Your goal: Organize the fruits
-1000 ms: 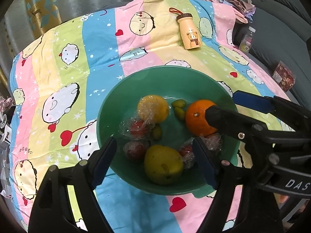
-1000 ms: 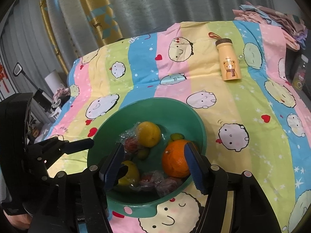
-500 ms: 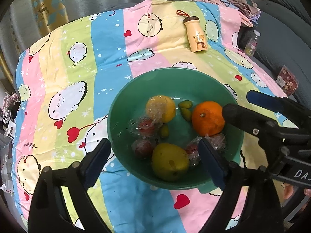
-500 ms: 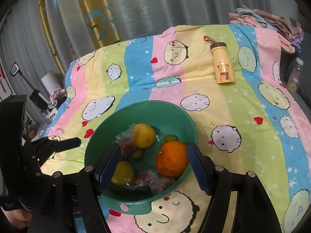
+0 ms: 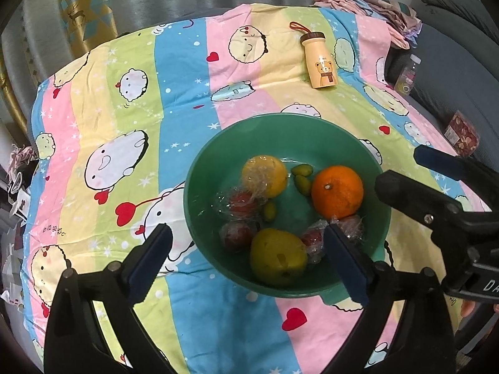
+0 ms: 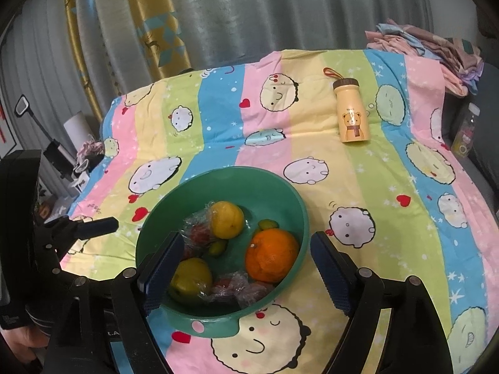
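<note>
Where curtains [image 6: 249, 15] hang — striped cartoon bedsheet [image 6: 389, 187].

Bowl [image 5: 218, 162]: 1.
Orange [image 5: 337, 192]: 1, at 3 o'clock in the bowl.
Lemon [image 5: 265, 175]: 1.
Pear [image 5: 277, 257]: 1, at 6 o'clock.
Small green fruits [image 5: 302, 184]: 3.
Wrapped red fruits [image 5: 241, 202]: about 4.
Bottle [image 5: 320, 59]: 1, at 12 o'clock.

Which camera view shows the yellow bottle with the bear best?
The right wrist view: the bottle lies nearer the middle, with cap, strap and bear all plain. The left wrist view shows the whole bottle too, but smaller and farther off.
</note>
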